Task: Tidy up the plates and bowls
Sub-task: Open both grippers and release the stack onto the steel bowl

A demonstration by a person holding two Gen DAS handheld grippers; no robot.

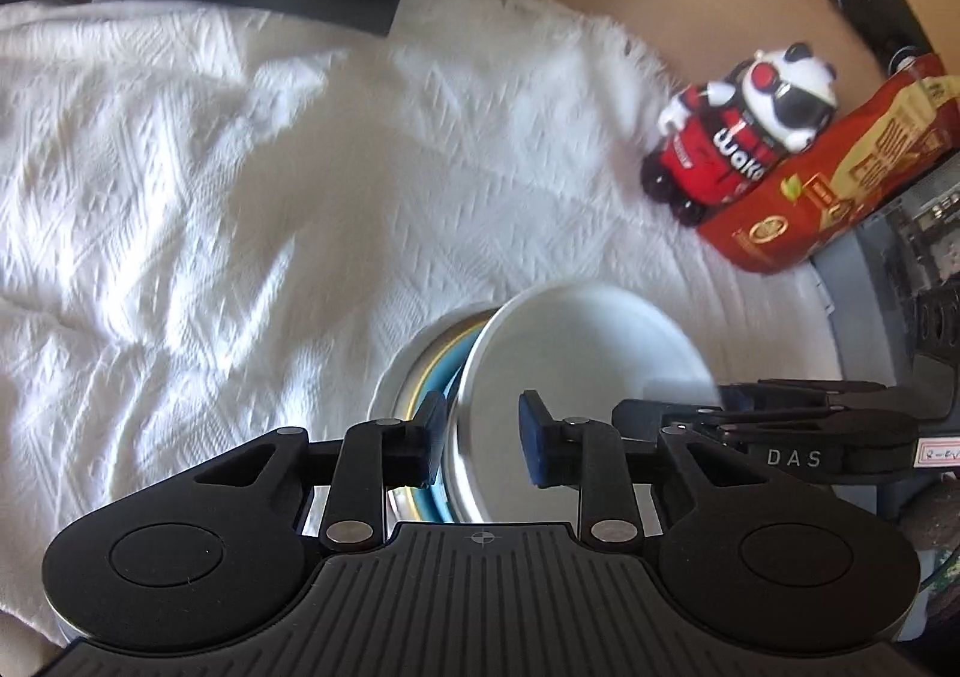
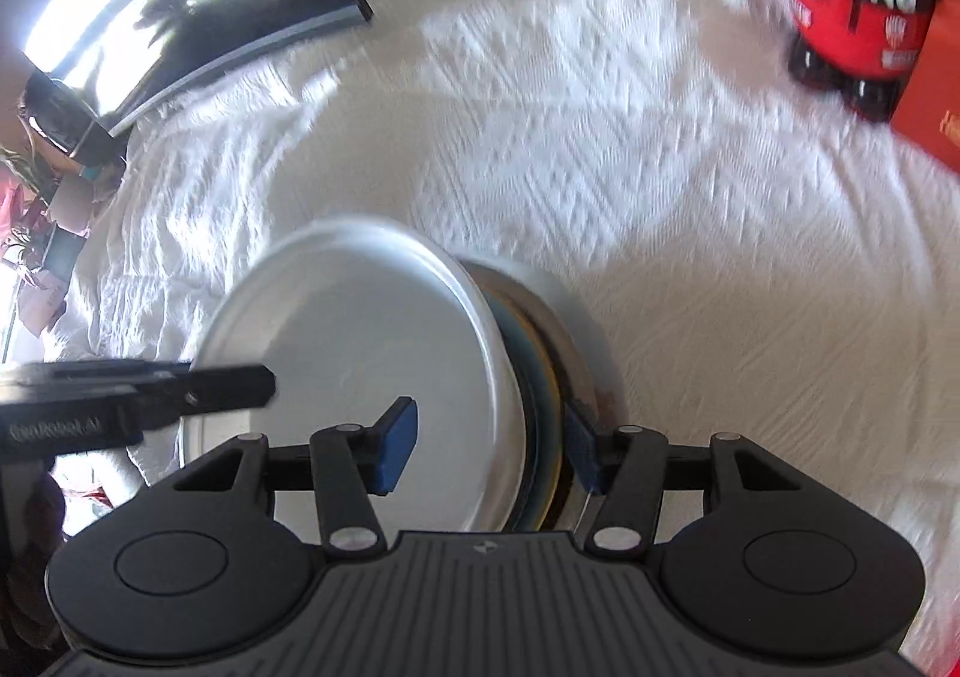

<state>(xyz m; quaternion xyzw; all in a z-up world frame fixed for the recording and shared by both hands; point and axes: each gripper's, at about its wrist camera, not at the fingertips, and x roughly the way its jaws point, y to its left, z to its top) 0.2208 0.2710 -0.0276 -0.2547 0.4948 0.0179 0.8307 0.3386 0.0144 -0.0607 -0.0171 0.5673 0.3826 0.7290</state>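
A stack of dishes (image 2: 540, 377) is tipped up over the white cloth. A white plate (image 2: 360, 329) faces me, with blue and yellow rims and a dark dish behind it. My right gripper (image 2: 489, 449) is shut on the stack: one blue pad lies on the white plate's face, the other on the back dish. In the left wrist view the white plate (image 1: 576, 341) has its rim between the pads of my left gripper (image 1: 483, 437), which is shut on it. The blue and yellow rims (image 1: 441, 377) sit just outside the left pad. One finger of the left gripper (image 2: 234, 380) crosses the plate's face.
A white textured cloth (image 1: 210, 197) covers the surface. A red Waka bottle with a panda cap (image 1: 732, 137) and a red snack bag (image 1: 840, 173) stand at the far right. A dark screen (image 2: 198, 5) leans at the back left. Grey equipment (image 1: 900, 257) lines the right edge.
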